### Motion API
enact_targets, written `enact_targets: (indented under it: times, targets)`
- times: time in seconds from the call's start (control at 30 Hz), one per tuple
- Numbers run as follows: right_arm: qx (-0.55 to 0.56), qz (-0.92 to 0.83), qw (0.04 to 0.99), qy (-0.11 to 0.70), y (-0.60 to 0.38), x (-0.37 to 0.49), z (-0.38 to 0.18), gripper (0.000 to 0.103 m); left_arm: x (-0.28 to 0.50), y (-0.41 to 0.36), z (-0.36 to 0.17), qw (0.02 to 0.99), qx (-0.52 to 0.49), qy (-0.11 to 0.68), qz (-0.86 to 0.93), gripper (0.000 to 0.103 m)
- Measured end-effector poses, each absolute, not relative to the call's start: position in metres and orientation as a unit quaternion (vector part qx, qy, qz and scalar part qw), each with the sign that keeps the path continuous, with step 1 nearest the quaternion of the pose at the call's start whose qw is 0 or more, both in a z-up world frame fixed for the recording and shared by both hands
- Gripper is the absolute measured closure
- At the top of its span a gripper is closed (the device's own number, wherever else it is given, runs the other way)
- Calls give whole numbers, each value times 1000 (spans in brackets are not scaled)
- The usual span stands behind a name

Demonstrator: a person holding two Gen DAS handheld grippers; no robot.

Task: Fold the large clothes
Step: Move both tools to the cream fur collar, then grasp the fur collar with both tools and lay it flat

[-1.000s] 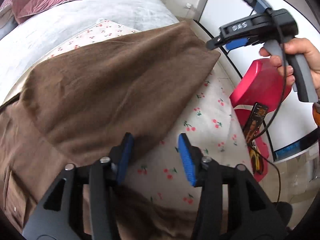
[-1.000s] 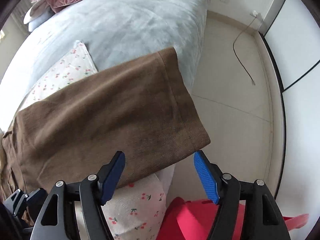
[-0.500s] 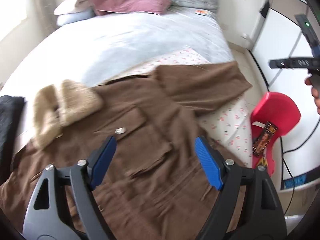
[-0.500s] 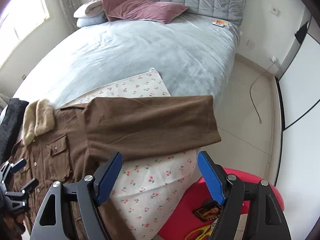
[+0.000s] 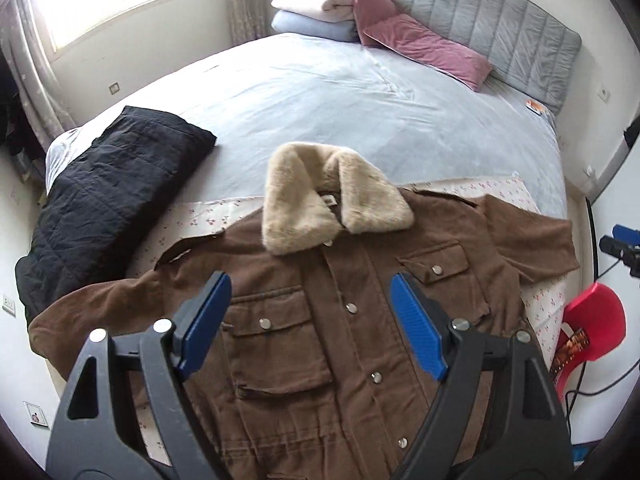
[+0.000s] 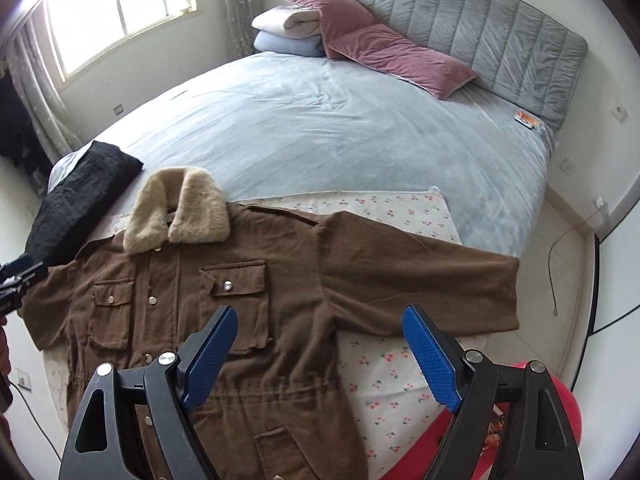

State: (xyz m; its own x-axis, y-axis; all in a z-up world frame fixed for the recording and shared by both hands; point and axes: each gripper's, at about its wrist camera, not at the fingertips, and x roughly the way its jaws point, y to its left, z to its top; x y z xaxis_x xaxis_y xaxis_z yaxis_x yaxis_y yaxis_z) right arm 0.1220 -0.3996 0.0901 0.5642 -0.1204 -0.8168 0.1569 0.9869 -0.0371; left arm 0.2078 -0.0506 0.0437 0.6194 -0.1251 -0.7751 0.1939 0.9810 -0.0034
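A brown jacket (image 6: 224,320) with a tan fleece collar (image 6: 178,210) lies face up and buttoned on a cherry-print cloth (image 6: 384,376) at the foot of a grey bed (image 6: 340,136). One sleeve (image 6: 420,284) stretches out sideways across the cloth. The right gripper (image 6: 316,354) hovers above the jacket, its blue pads (image 6: 210,352) spread wide, holding nothing.

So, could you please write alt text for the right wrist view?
A brown jacket with a beige fur collar lies spread flat, front up, on a cherry-print sheet on a grey bed. The open right claw hovers above it.
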Motion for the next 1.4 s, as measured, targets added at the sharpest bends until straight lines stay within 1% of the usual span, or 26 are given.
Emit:
enact_targets:
  times: [0.13, 0.27, 0.33, 0.47, 0.5, 0.6, 0.67, 0.73, 0.77, 0.8, 0.87, 0.9, 1.0, 1.03, 1.1, 1.13, 1.2, 1.23, 1.27, 1.3, 1.4]
  targets:
    - [10, -43, 894, 446, -354, 181, 67, 17, 259, -37, 21, 904, 27, 422, -67, 21]
    - [-9, -3, 905, 424, -313, 250, 32, 17, 317, -48, -12, 909, 19, 411, -67, 21]
    - [-24, 15, 914, 405, -294, 288, 10, 17, 344, -59, -32, 914, 18, 400, -71, 24]
    - [-46, 48, 923, 379, -266, 354, -36, 17, 388, -74, -79, 932, 16, 356, -74, 27]
    - [-48, 57, 924, 375, -259, 371, -49, 17, 397, -76, -90, 935, 17, 348, -73, 28]
    - [-70, 75, 926, 362, -246, 410, -83, 18, 428, -83, -127, 932, 35, 353, -78, 44]
    - [-97, 81, 925, 359, -238, 433, -108, 18, 443, -87, -144, 927, 75, 362, -70, 45]
    - [-113, 89, 916, 374, -236, 453, -133, 26, 449, -88, -154, 923, 108, 364, -66, 45]
    - [-113, 98, 911, 385, -238, 457, -141, 42, 450, -85, -160, 917, 115, 375, -76, 47]
    - [-105, 118, 902, 401, -241, 461, -150, 67, 449, -81, -163, 911, 115, 385, -89, 54]
    - [-74, 167, 895, 408, -252, 454, -152, 80, 444, -72, -163, 905, 110, 393, -117, 55]
    - [-41, 200, 888, 412, -262, 449, -147, 83, 441, -67, -160, 903, 106, 395, -131, 57]
    - [114, 314, 852, 404, -308, 433, -127, 86, 437, -53, -151, 898, 74, 399, -172, 59]
    - [167, 351, 835, 389, -325, 424, -119, 86, 436, -44, -146, 895, 48, 397, -196, 59]
    - [235, 375, 814, 376, -349, 414, -113, 88, 436, -30, -140, 881, -14, 402, -248, 60]
    - [273, 372, 802, 379, -360, 415, -116, 88, 436, -25, -138, 872, -42, 406, -269, 70]
    - [344, 355, 779, 385, -380, 423, -129, 88, 433, -15, -138, 839, -107, 429, -317, 81]
    - [375, 333, 772, 390, -391, 428, -137, 88, 429, -12, -138, 821, -129, 440, -340, 85]
    - [398, 317, 765, 396, -397, 434, -146, 88, 423, -10, -137, 811, -142, 440, -359, 85]
    - [413, 301, 757, 406, -401, 440, -155, 88, 414, -6, -133, 798, -159, 433, -388, 86]
    - [437, 257, 750, 425, -400, 458, -185, 88, 394, 22, -116, 792, -240, 347, -442, 86]
